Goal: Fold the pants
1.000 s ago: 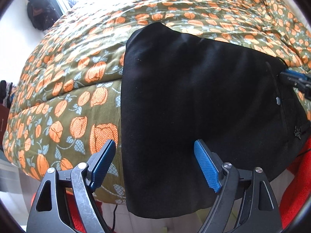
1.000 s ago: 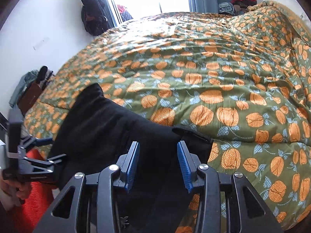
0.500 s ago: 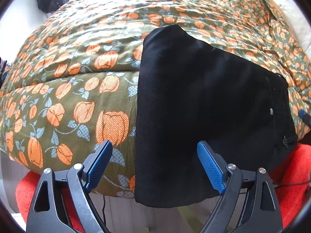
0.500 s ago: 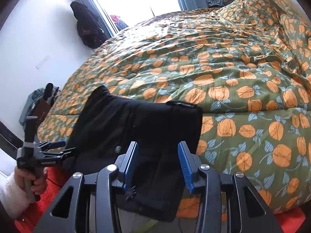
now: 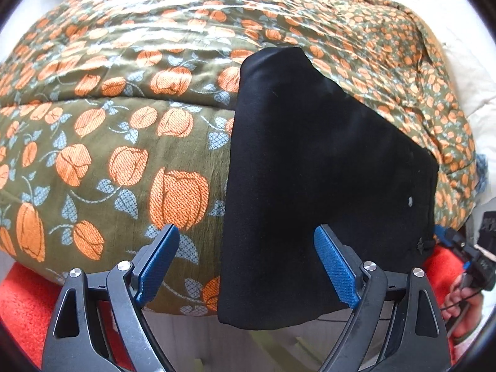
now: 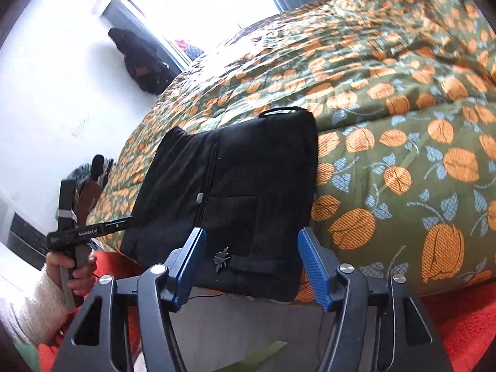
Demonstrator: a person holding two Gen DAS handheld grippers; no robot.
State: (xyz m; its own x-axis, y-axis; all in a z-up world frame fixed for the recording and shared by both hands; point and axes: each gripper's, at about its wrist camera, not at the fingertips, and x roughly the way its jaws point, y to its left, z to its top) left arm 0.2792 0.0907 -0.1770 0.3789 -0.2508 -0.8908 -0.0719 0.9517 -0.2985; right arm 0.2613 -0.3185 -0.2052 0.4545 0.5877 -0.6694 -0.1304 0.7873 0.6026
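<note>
The black pants (image 5: 325,170) are laid already folded into a compact rectangle at the edge of the bed, on the orange-flowered quilt (image 5: 124,142), with the near end drooping over the side. So the task looks pretty much done, or one fold short.

Nothing is held by either tool: the left gripper (image 5: 248,263) is spread wide and hangs just short of the hanging edge, and the right gripper (image 6: 251,266) is opened about as far, near the end with the little drawstring knot (image 6: 221,259).

The fabric looks soft and light, a bit thick now that it's layered, so it'll probably flop and slide apart if lifted by one corner. If another fold is wanted, both corners of the overhanging end should be pinched through all layers.
</note>
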